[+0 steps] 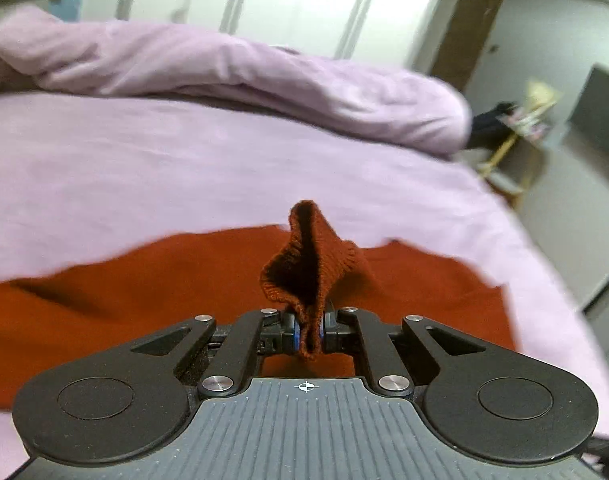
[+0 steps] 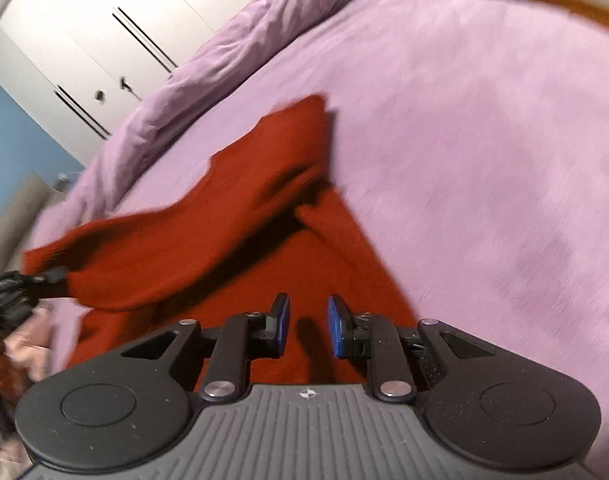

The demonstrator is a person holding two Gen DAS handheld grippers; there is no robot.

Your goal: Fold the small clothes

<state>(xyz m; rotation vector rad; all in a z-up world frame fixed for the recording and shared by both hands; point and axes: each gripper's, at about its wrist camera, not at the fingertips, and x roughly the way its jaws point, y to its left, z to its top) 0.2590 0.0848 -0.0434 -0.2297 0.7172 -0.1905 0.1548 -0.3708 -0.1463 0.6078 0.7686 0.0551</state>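
Setting: bedroom in a home.

Evidence:
- Bed with a lilac fitted sheet (image 1: 184,168) fills most of both wrist views.
- Matching lilac duvet (image 1: 232,68), bunched into a long roll along the far side of the bed.
- White built-in wardrobe (image 2: 104,40) with tall panelled doors and small dark handles, standing behind the bed.
- Blue-painted wall (image 2: 12,136) beside the wardrobe.
- Small wooden-legged side table (image 1: 512,136) off the bed's corner, holding dark and printed items too blurred to name.
- Grey upholstered panel (image 2: 20,208) at the bed's edge, possibly a headboard.
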